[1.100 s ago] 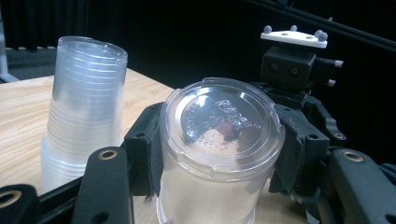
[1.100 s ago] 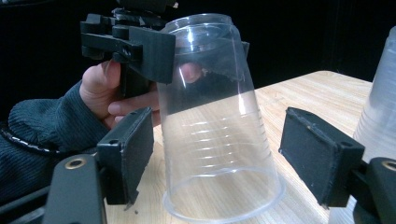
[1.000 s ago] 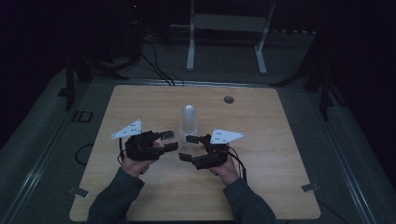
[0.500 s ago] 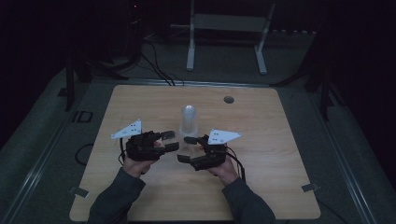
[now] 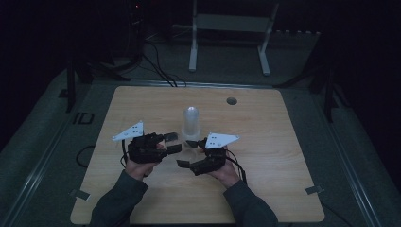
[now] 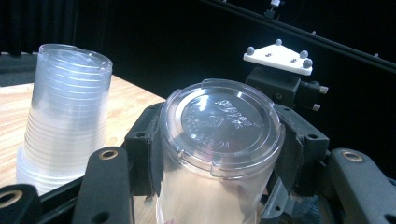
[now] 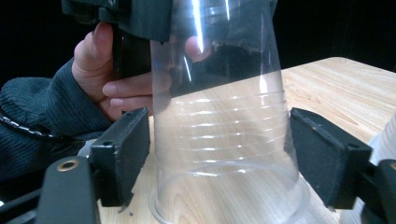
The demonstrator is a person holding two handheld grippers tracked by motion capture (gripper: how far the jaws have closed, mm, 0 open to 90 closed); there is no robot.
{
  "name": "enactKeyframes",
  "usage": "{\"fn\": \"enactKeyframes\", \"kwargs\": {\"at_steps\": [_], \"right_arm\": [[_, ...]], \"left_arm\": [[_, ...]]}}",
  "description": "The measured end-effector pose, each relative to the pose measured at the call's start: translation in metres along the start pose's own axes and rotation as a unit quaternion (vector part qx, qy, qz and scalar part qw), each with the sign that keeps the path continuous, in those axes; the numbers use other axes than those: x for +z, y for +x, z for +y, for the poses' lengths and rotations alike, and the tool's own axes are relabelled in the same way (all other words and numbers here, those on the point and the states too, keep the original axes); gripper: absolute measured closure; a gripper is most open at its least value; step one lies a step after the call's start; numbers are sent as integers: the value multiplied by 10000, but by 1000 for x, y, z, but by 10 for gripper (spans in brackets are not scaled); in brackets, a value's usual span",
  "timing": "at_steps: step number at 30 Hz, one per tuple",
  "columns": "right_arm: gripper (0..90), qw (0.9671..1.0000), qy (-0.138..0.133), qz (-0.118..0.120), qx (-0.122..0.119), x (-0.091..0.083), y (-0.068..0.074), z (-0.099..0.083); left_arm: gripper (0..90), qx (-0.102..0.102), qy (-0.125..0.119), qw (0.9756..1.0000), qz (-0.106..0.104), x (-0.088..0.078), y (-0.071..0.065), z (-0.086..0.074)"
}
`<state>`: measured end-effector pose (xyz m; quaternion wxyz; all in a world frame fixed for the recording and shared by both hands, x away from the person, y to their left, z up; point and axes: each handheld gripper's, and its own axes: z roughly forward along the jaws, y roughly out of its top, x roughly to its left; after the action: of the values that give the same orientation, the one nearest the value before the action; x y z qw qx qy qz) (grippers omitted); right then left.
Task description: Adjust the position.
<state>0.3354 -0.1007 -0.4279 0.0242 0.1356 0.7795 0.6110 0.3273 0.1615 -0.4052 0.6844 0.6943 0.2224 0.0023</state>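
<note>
My left gripper (image 6: 215,154) is clamped on the clear cup (image 6: 219,154), upside down on the table (image 5: 283,142) just near of the cup stack (image 5: 190,124). My right gripper (image 7: 224,163) has just been opening; its pads stand apart either side of the cup.

Looks like a lab or recording studio, kept dark. A lone wooden table (image 5: 265,189) stands on grey flooring, black curtains all round. A white metal stand (image 5: 227,28) sits behind it, cables (image 5: 161,71) trail across the floor, and tape marks (image 5: 314,189) flag the table corners.
</note>
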Motion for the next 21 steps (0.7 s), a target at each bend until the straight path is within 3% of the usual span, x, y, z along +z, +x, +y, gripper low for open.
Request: {"fn": "enactKeyframes", "kwargs": {"at_steps": [9,15,21], "right_arm": [[306,9999,97,-31,-139,-2,1,1],[312,9997,181,-60,-164,-2,2,1],[312,9989,369,-190,-233,-3,2,3]], "left_arm": [[409,12,39,10000,-12,0,0,1],[316,68,136,9997,207,-1,-1,3],[293,203,246,9987,394,-3,-3,6]]}}
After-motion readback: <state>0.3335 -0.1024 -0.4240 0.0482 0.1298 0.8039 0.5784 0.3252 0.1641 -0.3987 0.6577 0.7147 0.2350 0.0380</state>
